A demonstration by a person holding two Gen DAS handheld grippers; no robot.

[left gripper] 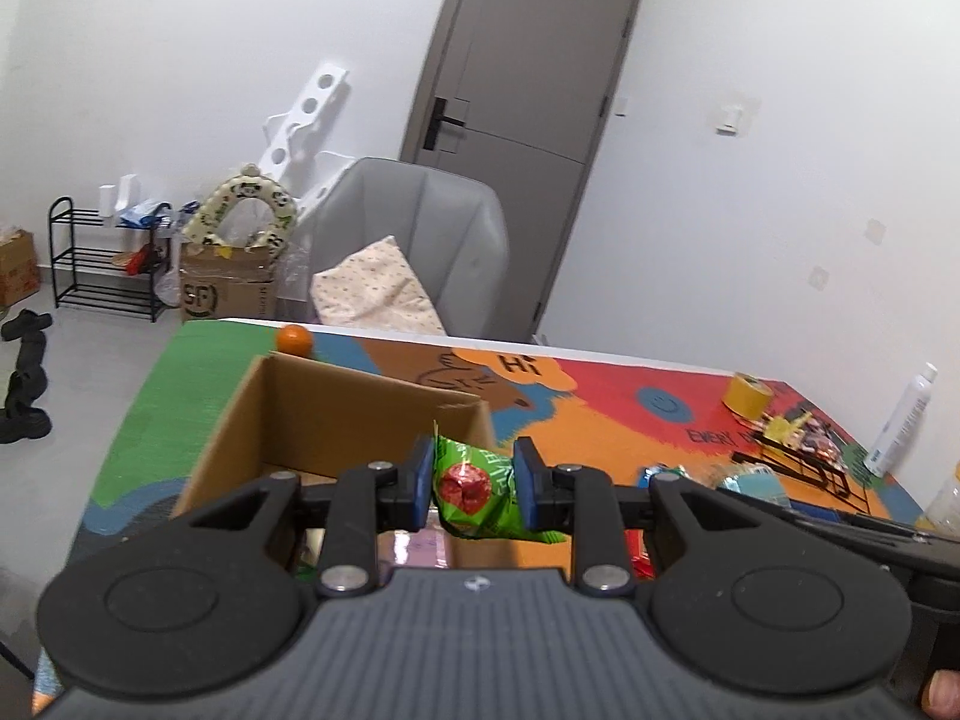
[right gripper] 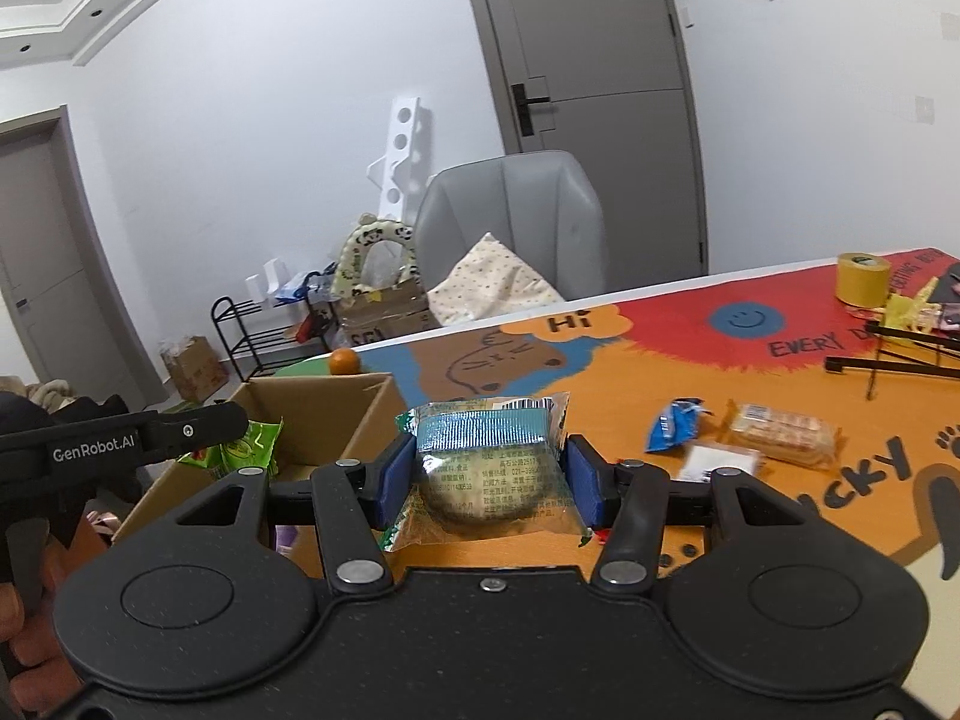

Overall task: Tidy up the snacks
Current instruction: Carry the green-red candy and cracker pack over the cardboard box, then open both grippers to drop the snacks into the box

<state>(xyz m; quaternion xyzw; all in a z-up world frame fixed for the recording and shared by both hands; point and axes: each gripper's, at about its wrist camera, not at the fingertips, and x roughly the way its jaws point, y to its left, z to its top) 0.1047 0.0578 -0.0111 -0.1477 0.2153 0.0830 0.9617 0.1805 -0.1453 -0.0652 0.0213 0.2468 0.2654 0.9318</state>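
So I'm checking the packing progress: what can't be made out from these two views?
- Contents of the cardboard box: in the left wrist view the left gripper and its green snack packet cover the inside; in the right wrist view its near wall hides most.
- Print on the teal-banded packet in the right gripper: too small to read.
- Snacks by the black wire rack: blurred, partly behind the gripper body.

Orange [left gripper: 294, 340] behind box [left gripper: 336, 414] on table [left gripper: 600, 420]
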